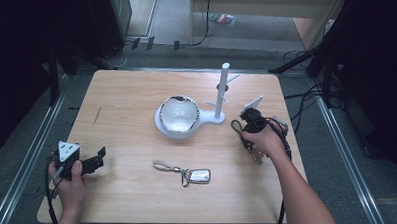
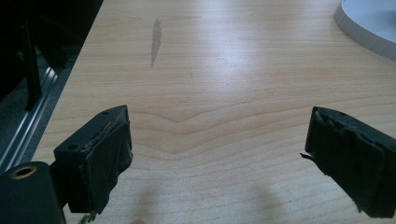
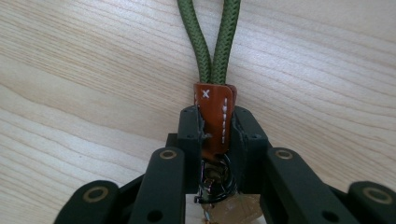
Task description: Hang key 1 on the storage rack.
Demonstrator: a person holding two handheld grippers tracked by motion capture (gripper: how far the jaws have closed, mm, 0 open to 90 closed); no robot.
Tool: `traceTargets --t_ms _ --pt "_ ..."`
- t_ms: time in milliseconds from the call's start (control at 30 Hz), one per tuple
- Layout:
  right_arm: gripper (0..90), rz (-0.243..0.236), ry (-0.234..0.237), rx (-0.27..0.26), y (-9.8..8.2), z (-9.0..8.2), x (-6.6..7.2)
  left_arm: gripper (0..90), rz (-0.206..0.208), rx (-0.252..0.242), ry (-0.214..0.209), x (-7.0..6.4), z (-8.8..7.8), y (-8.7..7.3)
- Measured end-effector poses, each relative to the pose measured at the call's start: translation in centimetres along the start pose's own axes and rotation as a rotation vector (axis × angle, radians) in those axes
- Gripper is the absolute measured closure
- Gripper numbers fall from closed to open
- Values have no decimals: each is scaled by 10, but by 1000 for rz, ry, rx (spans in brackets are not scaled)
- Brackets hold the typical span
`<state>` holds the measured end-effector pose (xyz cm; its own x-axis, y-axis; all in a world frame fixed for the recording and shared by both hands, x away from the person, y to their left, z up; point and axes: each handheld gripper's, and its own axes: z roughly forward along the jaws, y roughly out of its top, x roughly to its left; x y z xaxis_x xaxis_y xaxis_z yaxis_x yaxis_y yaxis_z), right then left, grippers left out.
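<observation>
Keychain (image 3: pixel 215 116), with its brown leather tab and green cord loop (image 3: pixel 212 42), is clamped by the tab between the jaws of the right claw (image 3: pixel 215 128), and it is seen lying on the bench (image 1: pixel 126 94) just right of the white peg stand (image 1: pixel 223 93). Left claw (image 2: pixel 217 154) is held wide open with nothing in it, well left of that stand, over bare bench, and a second keychain (image 1: pixel 188 173) lies in front of the stand's dish (image 1: pixel 179 116).

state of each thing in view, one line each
left claw: open, nothing between its jaws, over bare table
right claw: shut on brown leather tab of green cord keychain
second keychain: lying flat, untouched
bowl: upright on white stand base
white peg stand: upright, pegs bare
</observation>
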<state>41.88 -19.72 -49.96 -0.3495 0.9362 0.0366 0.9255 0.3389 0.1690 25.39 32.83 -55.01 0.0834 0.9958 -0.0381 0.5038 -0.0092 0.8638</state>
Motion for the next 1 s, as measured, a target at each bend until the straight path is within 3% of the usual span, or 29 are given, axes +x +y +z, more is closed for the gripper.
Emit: traceTargets --t_ms 167,800,1000 --pt "802 -24 -37 -16 -3 -3 2 75 0 -1 0 0 0 0" --pt "812 30 -92 -198 -7 -25 -2 76 3 3 1 0 0 0" --pt "812 40 -110 -293 -5 -38 0 76 3 2 1 0 0 0"
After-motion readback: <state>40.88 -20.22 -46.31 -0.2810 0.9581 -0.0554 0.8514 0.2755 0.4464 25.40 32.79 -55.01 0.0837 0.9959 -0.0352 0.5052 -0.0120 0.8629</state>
